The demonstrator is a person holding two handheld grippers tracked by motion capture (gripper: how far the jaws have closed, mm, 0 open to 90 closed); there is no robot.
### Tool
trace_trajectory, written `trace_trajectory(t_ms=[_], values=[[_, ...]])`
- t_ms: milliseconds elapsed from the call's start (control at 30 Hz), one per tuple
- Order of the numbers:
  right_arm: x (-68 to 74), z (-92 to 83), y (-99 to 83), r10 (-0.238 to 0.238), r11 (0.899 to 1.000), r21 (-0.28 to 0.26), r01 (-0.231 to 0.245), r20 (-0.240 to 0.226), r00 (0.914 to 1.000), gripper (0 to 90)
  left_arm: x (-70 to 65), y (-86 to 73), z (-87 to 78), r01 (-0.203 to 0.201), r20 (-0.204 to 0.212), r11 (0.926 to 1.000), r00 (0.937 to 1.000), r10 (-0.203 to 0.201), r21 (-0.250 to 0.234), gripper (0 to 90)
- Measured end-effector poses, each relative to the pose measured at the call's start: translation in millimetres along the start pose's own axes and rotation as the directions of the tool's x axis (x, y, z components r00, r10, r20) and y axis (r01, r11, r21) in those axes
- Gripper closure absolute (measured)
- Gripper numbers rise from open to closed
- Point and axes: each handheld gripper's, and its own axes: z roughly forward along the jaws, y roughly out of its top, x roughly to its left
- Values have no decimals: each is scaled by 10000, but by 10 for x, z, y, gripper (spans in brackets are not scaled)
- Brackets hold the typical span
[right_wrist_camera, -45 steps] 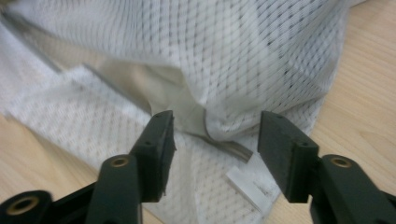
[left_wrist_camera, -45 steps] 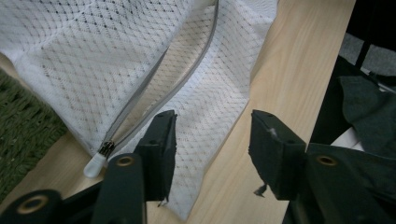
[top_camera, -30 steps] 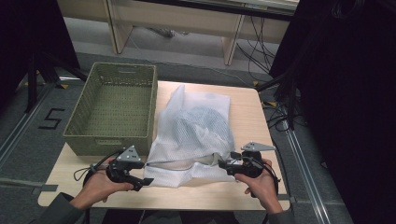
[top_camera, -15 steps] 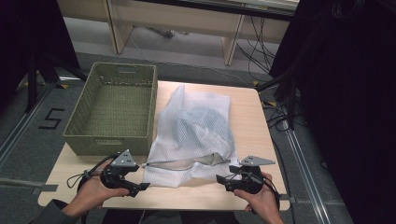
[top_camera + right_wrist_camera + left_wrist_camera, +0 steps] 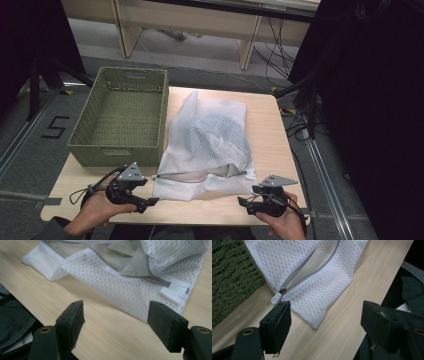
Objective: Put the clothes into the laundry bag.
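Observation:
A white mesh laundry bag lies on the wooden table with dark and pale clothing inside. Its grey zipper runs along the near side and gapes at the right, where a pale garment shows. My left gripper sits near the bag's near left corner. Its jaws have just been opening and hold nothing, and the zipper pull lies just beyond the left jaw. My right gripper stands open near the front edge, short of the bag's right corner.
A green woven basket stands on the table's left side, touching the bag's left edge. The table's front edge runs just under both hands. Dark curtains and cables stand to the right, and a desk frame stands beyond the table.
My right gripper has drawn back from the bag's zipper end toward the table's near edge. The left gripper has shifted slightly toward the near edge. The bag lies as before.

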Motion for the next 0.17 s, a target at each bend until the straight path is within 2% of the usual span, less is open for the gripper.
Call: trace_trajectory(t_ms=[33, 100, 133, 167], values=[[14, -14, 6, 334, 9992, 231, -332, -60, 9994, 305, 10, 3, -2, -149, -13, 9999, 9999, 149, 4, 239], [-4, -7, -4, 225, 9994, 248, -225, 4, 9997, 305, 18, 4, -1, -121, 11, 9999, 9999, 121, -17, 238], [7, -17, 4, 484, 9982, 354, -481, -85, 9988, 305, 14, 1, -1, -20, -11, 10000, 10000, 20, -36, 238], [2, -17, 4, 468, 9984, 330, -465, -89, 9989, 305, 14, -2, 4, 99, -7, 9999, 10000, -99, -52, 238]])
